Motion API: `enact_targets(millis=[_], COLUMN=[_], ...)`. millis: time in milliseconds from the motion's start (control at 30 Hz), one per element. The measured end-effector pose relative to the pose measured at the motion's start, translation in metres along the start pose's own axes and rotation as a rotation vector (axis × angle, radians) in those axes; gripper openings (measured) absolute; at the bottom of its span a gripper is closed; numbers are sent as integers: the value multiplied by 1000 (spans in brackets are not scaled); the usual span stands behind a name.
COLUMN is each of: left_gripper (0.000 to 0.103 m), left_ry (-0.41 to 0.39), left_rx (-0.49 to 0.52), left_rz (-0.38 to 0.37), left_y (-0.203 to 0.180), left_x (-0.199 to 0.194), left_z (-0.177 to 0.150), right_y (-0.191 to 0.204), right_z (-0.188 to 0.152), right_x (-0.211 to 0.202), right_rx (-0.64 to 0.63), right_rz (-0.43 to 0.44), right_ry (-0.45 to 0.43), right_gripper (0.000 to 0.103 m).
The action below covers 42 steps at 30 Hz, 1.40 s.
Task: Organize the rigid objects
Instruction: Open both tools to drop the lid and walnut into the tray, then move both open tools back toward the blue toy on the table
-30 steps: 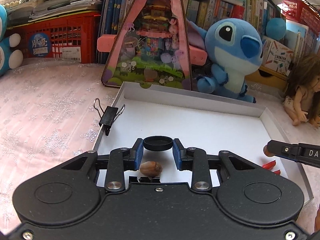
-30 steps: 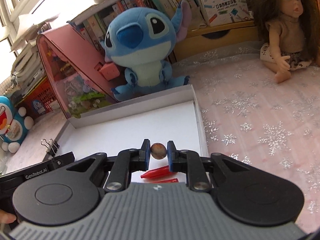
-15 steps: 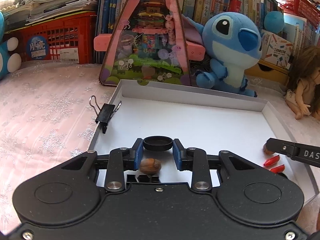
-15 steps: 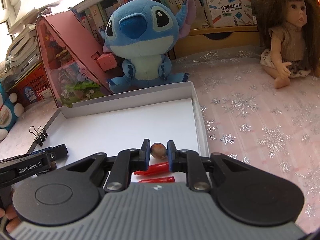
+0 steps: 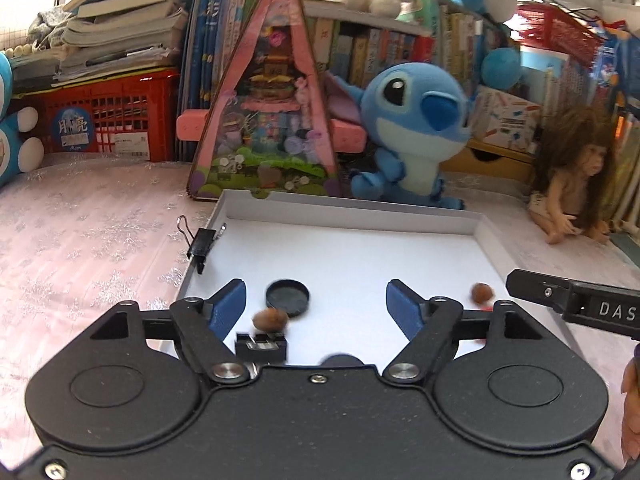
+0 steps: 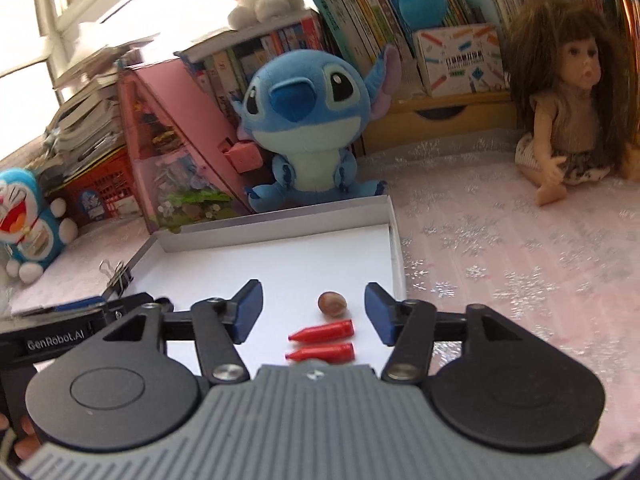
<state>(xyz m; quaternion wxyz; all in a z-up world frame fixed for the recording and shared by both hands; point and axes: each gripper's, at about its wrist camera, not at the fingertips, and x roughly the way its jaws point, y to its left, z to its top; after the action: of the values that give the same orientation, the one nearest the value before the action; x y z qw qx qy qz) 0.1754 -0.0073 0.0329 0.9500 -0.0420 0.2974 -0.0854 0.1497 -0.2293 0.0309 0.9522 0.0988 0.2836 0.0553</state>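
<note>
A shallow white tray (image 5: 352, 210) lies on the pink cloth. In the left wrist view my left gripper (image 5: 316, 306) hovers over the tray's near left part, its jaws opening. A black round cap (image 5: 287, 298) lies flat on the floor between them, touched by neither pad. A brown nut (image 5: 270, 319) and a small black clip (image 5: 261, 347) sit just in front of it. My right gripper (image 6: 314, 312) is also opening. A second brown nut (image 6: 332, 303) rests free between its pads, beside two red cones (image 6: 324, 330).
A black binder clip (image 5: 202, 240) is clamped on the tray's left wall. Behind the tray stand a pink triangular toy box (image 5: 266, 120) and a blue plush (image 5: 412, 132). A doll (image 6: 568, 128) sits at the right. Bookshelves and a red crate (image 5: 108, 120) line the back.
Both grippers went from shut to wide open, the left letting go of the black cap and the right of the nut. Both drew back and up a little from the tray.
</note>
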Motion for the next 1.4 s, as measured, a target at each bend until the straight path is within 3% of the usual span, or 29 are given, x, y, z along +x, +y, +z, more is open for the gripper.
enact_targets(millis=[200, 367, 600, 967, 1400], left_gripper=[79, 80, 80, 80, 80], left_ry=[-20, -49, -29, -25, -12], left_rx=[23, 53, 68, 93, 112], left_rz=[-52, -24, -26, -29, -37], left_y=[-11, -20, -21, -17, -12], left_x=[-33, -57, -77, -104, -125], left_z=[-16, -37, -61, -94, -127], right_y=[0, 3, 6, 5, 0], right_z=[-14, -30, -57, -92, -102], right_x=[-34, -59, -84, -84, -76], right_rx=[-64, -129, -200, -219, -178], right_rz=[0, -11, -35, -58, -40], right_ry=[-40, -62, -78, -42, 15], right_gripper=[81, 84, 88, 90, 93])
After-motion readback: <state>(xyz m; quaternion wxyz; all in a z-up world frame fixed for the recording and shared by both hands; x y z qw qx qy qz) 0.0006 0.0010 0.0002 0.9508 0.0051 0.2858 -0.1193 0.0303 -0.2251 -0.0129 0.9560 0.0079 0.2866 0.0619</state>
